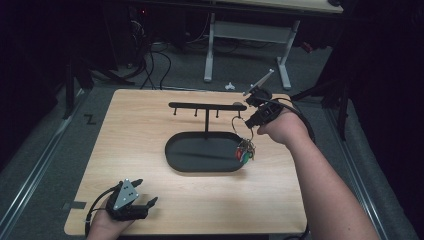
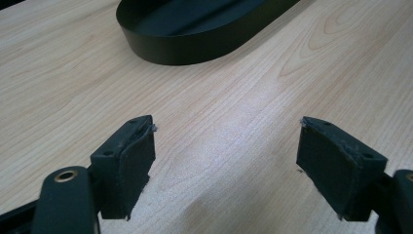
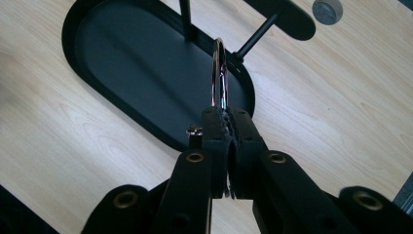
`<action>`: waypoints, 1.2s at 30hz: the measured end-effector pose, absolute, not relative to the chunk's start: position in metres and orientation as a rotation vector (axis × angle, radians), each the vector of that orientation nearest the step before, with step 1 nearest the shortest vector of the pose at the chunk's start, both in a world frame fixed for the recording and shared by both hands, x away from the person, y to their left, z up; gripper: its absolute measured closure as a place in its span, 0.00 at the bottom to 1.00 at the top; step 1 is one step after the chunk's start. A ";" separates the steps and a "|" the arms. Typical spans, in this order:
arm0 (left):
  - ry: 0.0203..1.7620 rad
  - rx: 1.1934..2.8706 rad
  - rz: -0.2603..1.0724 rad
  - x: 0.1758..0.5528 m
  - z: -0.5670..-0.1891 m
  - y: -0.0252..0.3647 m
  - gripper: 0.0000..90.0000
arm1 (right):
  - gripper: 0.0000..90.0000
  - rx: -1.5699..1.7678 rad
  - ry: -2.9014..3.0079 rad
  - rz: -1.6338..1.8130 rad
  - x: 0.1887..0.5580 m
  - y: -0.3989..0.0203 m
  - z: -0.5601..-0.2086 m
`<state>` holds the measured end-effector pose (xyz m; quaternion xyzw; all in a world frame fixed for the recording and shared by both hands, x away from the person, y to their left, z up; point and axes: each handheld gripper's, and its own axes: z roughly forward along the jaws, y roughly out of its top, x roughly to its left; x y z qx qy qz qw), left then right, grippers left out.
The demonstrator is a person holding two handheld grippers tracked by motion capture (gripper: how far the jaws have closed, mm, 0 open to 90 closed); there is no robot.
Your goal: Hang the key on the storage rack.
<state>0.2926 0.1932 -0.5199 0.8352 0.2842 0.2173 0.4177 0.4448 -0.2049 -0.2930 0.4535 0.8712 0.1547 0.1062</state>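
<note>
Hanging a key ring on a black stand.

Right gripper clamped shut on key ring, just beside the right end of the stand's crossbar, keys dangling over the stand's tray. Left gripper wide open, empty, well apart from the stand. Next, probably: threading the ring onto the end peg.

No readable text anywhere on the scene.
Scanning the wooden table, the black stand with its oval tray, the key ring and both sets of black jaws: not a letter, number, brand or label to make out. A dark zigzag mark sits on the floor left of the table, but it reads as no clear character.
</note>
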 end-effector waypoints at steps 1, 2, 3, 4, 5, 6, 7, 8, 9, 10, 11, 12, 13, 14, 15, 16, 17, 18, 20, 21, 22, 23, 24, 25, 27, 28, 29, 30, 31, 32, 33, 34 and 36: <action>0.712 2.097 0.544 0.292 -0.520 0.194 0.25 | 0.98 1.349 2.561 0.452 0.446 -0.204 -0.293; 0.713 2.095 0.545 0.292 -0.519 0.194 0.25 | 0.97 1.337 2.564 0.459 0.448 -0.205 -0.293; 0.714 2.092 0.548 0.292 -0.519 0.194 0.25 | 0.97 1.345 2.560 0.459 0.449 -0.204 -0.292; 0.716 2.093 0.546 0.292 -0.519 0.195 0.25 | 0.97 1.349 2.556 0.460 0.449 -0.204 -0.291; 0.717 2.092 0.545 0.292 -0.519 0.195 0.25 | 0.97 1.350 2.555 0.469 0.450 -0.203 -0.291; 0.716 2.092 0.546 0.293 -0.519 0.195 0.25 | 0.97 1.346 2.556 0.464 0.451 -0.203 -0.290; 0.716 2.093 0.546 0.292 -0.519 0.195 0.25 | 0.97 1.352 2.549 0.466 0.452 -0.203 -0.289; 0.715 2.094 0.547 0.292 -0.519 0.195 0.25 | 0.97 1.352 2.549 0.466 0.452 -0.203 -0.289; 0.715 2.094 0.547 0.292 -0.520 0.195 0.25 | 0.97 1.353 2.552 0.469 0.454 -0.203 -0.290; 0.718 2.095 0.545 0.293 -0.520 0.195 0.25 | 0.97 1.353 2.552 0.469 0.454 -0.203 -0.290; 0.721 2.094 0.544 0.293 -0.520 0.196 0.25 | 0.97 1.359 2.553 0.467 0.455 -0.204 -0.291; 0.724 2.093 0.542 0.293 -0.520 0.196 0.25 | 0.97 1.357 2.557 0.461 0.456 -0.205 -0.292; 0.727 2.094 0.542 0.293 -0.520 0.197 0.25 | 0.97 1.356 2.557 0.467 0.458 -0.205 -0.293; 0.730 2.096 0.540 0.294 -0.521 0.197 0.25 | 0.97 1.366 2.556 0.470 0.460 -0.206 -0.294; 0.730 2.096 0.541 0.294 -0.521 0.197 0.25 | 0.97 1.372 2.557 0.474 0.461 -0.207 -0.295; 0.731 2.096 0.543 0.294 -0.521 0.197 0.25 | 0.97 1.380 2.557 0.473 0.462 -0.208 -0.295; 0.733 2.095 0.544 0.294 -0.521 0.197 0.25 | 0.97 1.377 2.556 0.478 0.464 -0.209 -0.296; 0.733 2.094 0.544 0.294 -0.521 0.197 0.25 | 0.97 1.395 2.549 0.482 0.465 -0.211 -0.297; 0.733 2.096 0.542 0.293 -0.521 0.197 0.25 | 0.97 1.401 2.545 0.483 0.467 -0.213 -0.298; 0.732 2.101 0.541 0.293 -0.521 0.197 0.25 | 0.97 1.407 2.543 0.485 0.467 -0.214 -0.298; 0.731 2.103 0.541 0.293 -0.522 0.197 0.25 | 0.97 1.408 2.540 0.484 0.468 -0.215 -0.299; 0.731 2.104 0.540 0.293 -0.522 0.197 0.25 | 0.97 1.418 2.539 0.479 0.468 -0.216 -0.299; 0.733 2.100 0.539 0.293 -0.522 0.196 0.25 | 0.97 1.422 2.538 0.491 0.469 -0.217 -0.300; 0.733 2.100 0.539 0.293 -0.522 0.196 0.25 | 0.97 1.433 2.532 0.498 0.470 -0.218 -0.301; 0.731 2.099 0.543 0.292 -0.521 0.196 0.25 | 0.97 1.453 2.524 0.513 0.471 -0.220 -0.304; 0.731 2.098 0.543 0.292 -0.521 0.197 0.25 | 0.97 1.458 2.519 0.511 0.472 -0.220 -0.307; 0.733 2.097 0.543 0.292 -0.521 0.197 0.25 | 0.97 1.460 2.517 0.514 0.472 -0.220 -0.308; 0.735 2.097 0.543 0.292 -0.521 0.197 0.25 | 0.97 1.459 2.524 0.511 0.473 -0.220 -0.311; 0.736 2.097 0.543 0.292 -0.521 0.197 0.25 | 0.97 1.459 2.525 0.512 0.473 -0.220 -0.313; 0.735 2.098 0.541 0.292 -0.521 0.197 0.25 | 0.97 1.458 2.524 0.497 0.474 -0.220 -0.315; 0.733 2.100 0.540 0.292 -0.521 0.197 0.25 | 0.97 1.452 2.527 0.501 0.475 -0.221 -0.318; 0.730 2.102 0.541 0.292 -0.521 0.197 0.25 | 0.97 1.464 2.522 0.488 0.475 -0.221 -0.318; 0.730 2.102 0.539 0.293 -0.521 0.196 0.25 | 0.97 1.467 2.521 0.494 0.476 -0.221 -0.321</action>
